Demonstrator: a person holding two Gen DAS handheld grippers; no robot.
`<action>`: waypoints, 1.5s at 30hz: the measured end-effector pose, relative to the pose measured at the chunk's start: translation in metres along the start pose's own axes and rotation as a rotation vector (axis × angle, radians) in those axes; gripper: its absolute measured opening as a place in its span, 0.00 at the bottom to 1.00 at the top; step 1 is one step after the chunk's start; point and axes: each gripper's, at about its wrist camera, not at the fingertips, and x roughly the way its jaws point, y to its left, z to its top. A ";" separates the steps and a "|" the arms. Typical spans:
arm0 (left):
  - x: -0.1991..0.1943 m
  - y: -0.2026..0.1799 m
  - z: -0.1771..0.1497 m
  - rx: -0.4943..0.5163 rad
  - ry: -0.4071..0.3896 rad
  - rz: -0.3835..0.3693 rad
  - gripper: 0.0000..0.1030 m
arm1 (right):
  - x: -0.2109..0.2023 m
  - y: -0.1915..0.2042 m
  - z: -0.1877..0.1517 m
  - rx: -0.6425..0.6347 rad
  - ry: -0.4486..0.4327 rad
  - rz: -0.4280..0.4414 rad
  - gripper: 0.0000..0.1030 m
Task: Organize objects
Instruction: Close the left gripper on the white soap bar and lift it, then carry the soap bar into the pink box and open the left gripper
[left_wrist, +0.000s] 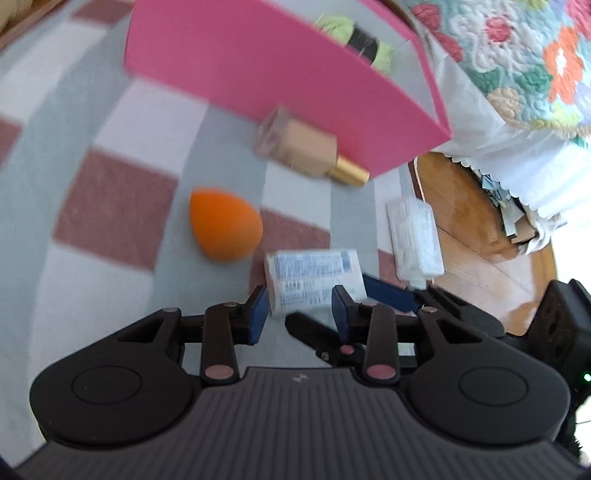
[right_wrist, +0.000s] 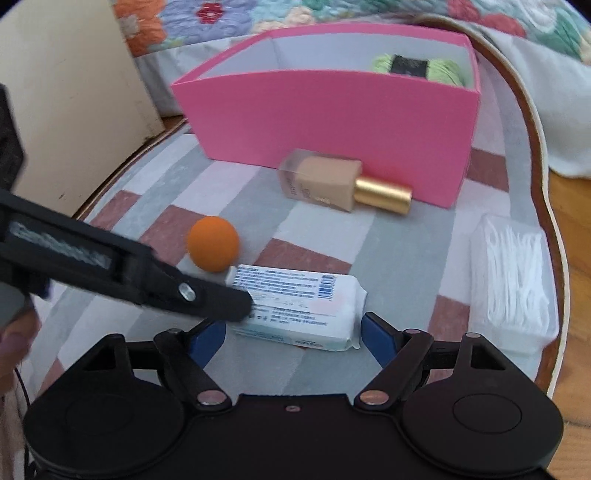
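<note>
Checked cloth (right_wrist: 325, 236) in grey, white and dull red squares covers a round wooden table (right_wrist: 546, 206), with a floral quilt (left_wrist: 517, 74) beyond its edge and wooden floor (left_wrist: 476, 229) below. Pink box (right_wrist: 332, 122) stands at the far side, open-topped, holding a green yarn skein (right_wrist: 421, 66) with a black band in its right end. Foundation bottle (right_wrist: 332, 181) with gold cap lies on its side, touching the box's front wall. Orange makeup sponge (right_wrist: 213, 249) sits near the middle of the cloth. Clear case of cotton swabs (right_wrist: 515, 280) lies at the table's right edge, well apart from the sponge. White wipes pack (right_wrist: 299, 306) with blue print lies nearest both tools. Left gripper (left_wrist: 301, 306): blue pads set on either side of the pack's left end, clamped on it. Right gripper (right_wrist: 293, 332): jaws spread wide, straddling the pack without touching it. In the right wrist view the left tool's black finger crosses the pack's left end and hides part of it.
</note>
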 end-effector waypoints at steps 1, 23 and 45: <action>-0.001 -0.001 0.002 0.010 -0.005 0.002 0.34 | 0.001 -0.001 0.000 0.004 0.003 -0.003 0.82; 0.018 -0.010 -0.001 0.063 -0.008 0.071 0.27 | -0.003 0.014 -0.011 -0.074 -0.036 -0.082 0.63; -0.113 -0.049 0.010 0.145 -0.142 -0.036 0.27 | -0.108 0.077 0.029 -0.232 -0.168 -0.135 0.67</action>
